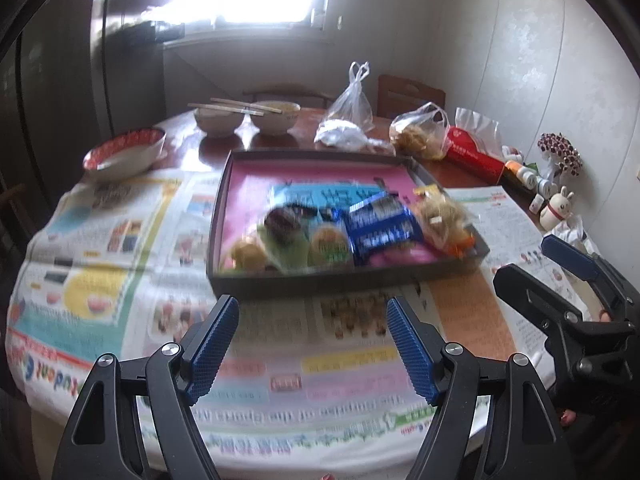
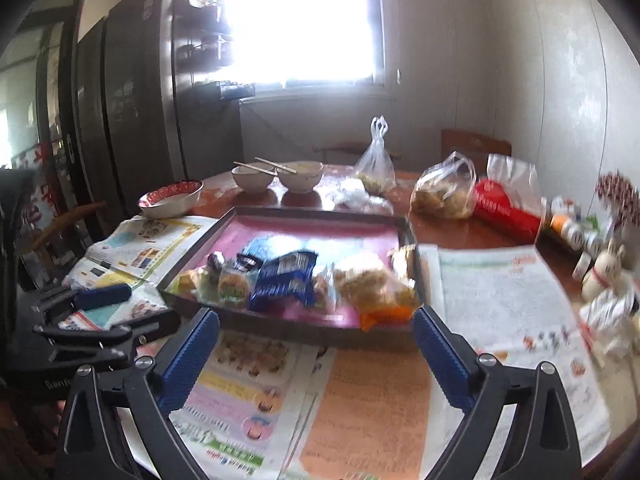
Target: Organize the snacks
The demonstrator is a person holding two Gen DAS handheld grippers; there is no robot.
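A dark-rimmed tray (image 1: 320, 280) (image 2: 280, 326) with a pink lining sits on a newspaper-covered table. Inside it lie blue snack packets (image 1: 380, 224) (image 2: 286, 280), round wrapped pastries (image 1: 328, 242) (image 2: 232, 288), a dark wrapped snack (image 1: 284, 220) and a clear bag of yellow snacks (image 1: 442, 216) (image 2: 372, 284) against the right wall. My left gripper (image 1: 312, 302) (image 2: 148, 308) hovers just in front of the tray's near wall, open, with nothing between its blue pads. My right gripper (image 2: 316, 314) (image 1: 528, 258) stands wide open to the right of it, also holding nothing.
Behind the tray stand a red-rimmed bowl (image 1: 124, 152), two pale bowls with chopsticks (image 1: 244, 118), tied plastic bags (image 1: 352, 116) (image 1: 420, 132) and a red package (image 1: 474, 154). Small bottles and a rabbit figurine (image 1: 558, 208) line the right wall. A wooden chair (image 1: 410, 94) stands beyond the table.
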